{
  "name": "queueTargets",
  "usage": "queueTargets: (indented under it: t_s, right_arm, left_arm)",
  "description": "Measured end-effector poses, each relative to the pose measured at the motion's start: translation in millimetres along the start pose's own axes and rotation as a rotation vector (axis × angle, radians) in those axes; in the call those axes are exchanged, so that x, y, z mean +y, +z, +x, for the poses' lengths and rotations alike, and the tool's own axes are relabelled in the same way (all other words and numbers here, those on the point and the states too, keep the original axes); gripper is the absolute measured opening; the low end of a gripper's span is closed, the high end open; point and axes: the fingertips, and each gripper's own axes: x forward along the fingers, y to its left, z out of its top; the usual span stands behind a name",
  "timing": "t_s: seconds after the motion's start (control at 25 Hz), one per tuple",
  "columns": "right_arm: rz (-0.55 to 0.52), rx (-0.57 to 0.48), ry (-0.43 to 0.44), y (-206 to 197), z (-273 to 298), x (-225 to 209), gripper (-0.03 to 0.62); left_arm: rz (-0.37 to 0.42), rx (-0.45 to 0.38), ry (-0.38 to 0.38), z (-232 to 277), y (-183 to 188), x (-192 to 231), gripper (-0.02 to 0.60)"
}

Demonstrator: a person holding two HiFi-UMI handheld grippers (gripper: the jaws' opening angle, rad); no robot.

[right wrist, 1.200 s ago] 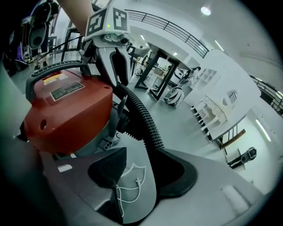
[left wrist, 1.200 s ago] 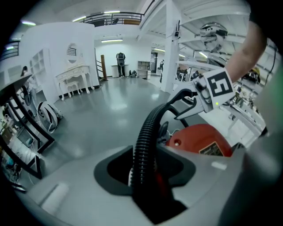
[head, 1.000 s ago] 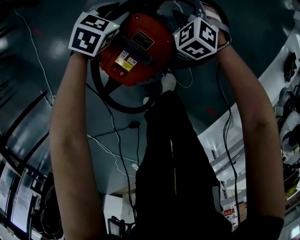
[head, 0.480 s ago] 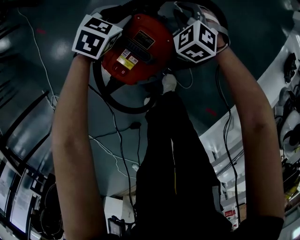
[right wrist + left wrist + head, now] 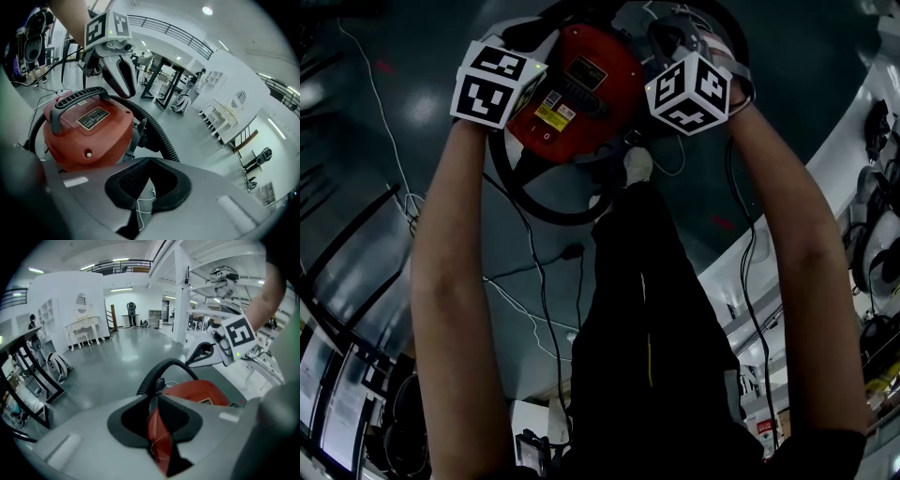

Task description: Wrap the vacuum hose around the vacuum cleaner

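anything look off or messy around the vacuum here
Nothing looks damaged or spilled. The black hose lies in a wide slack loop beside the red vacuum cleaner rather than hugging it, and loose cables trail across the floor.

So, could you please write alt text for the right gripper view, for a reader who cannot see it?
A round red vacuum cleaner with a black carrying handle stands on a glossy grey floor, a black ribbed hose curving behind it. The right gripper, shut, fills the foreground.

Glossy dark floor (image 5: 787, 103) under red vacuum cleaner (image 5: 581, 84), black hose (image 5: 534, 212), loose cables (image 5: 541, 300).
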Motion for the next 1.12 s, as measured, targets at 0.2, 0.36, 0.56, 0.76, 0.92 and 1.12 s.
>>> queueTargets:
  t_s: [0.2, 0.36, 0.56, 0.76, 0.92, 1.12]
  right_arm:
    - [0.018, 0.025, 0.037, -6.9, -12.2, 21.0, -0.005]
    - [0.043, 0.030, 0.034, -9.5, -26.4, 32.1, -0.005]
    - [0.070, 0.041, 0.019, -13.5, -46.0, 51.2, -0.005]
    - [0.109, 0.060, 0.027, -21.3, -63.6, 81.9, -0.005]
    - [0.178, 0.081, -0.001, -29.7, -79.8, 99.5, -0.005]
    - [0.227, 0.112, 0.017, -40.4, -100.9, 132.6, -0.005]
  left_arm:
    - [0.022, -0.011, 0.030, -13.7, -2.1, -11.0, 0.011]
    - [0.008, -0.020, 0.010, -25.7, -2.8, -28.4, 0.011]
    - [0.012, -0.042, -0.013, -44.3, -10.1, -51.2, 0.011]
    - [0.019, -0.056, -0.035, -65.7, -25.5, -72.8, 0.011]
    - [0.029, -0.056, -0.041, -84.2, -40.3, -89.7, 0.011]
    - [0.019, -0.037, -0.050, -104.5, -62.4, -111.0, 0.011]
